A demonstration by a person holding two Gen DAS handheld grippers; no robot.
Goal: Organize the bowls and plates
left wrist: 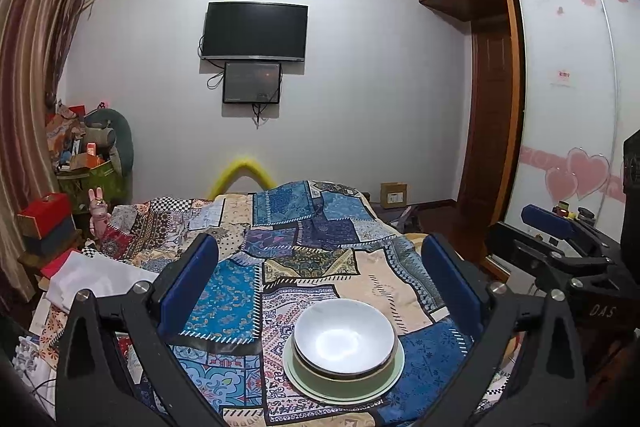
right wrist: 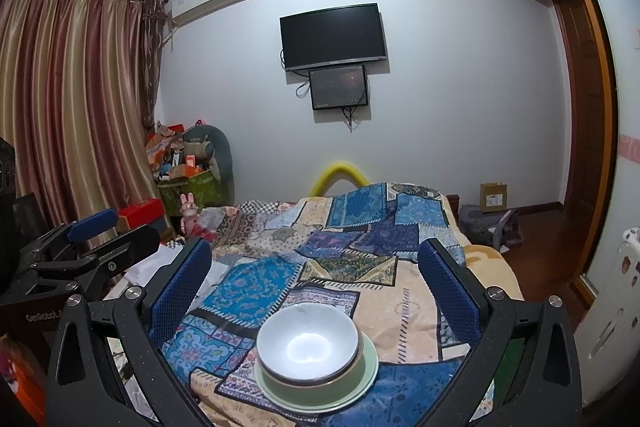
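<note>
The white bowl point(left wrist: 345, 337) is nesting in the green bowl point(left wrist: 348, 373) on the plate point(left wrist: 320, 393), saving space; both grippers' jaws are gaping empty around that plate.

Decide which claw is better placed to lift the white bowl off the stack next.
Right, marginally: the white bowl sits centred between the open right claw; in the left claw view it lies off toward one finger.

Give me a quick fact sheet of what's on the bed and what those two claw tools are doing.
Surface: patchwork quilt on a bed
Stack: white bowl nested in a green bowl, both on a pale green plate
Left gripper: open, empty, above the quilt
Right gripper: open, empty
Contact with stack: none visible
</note>
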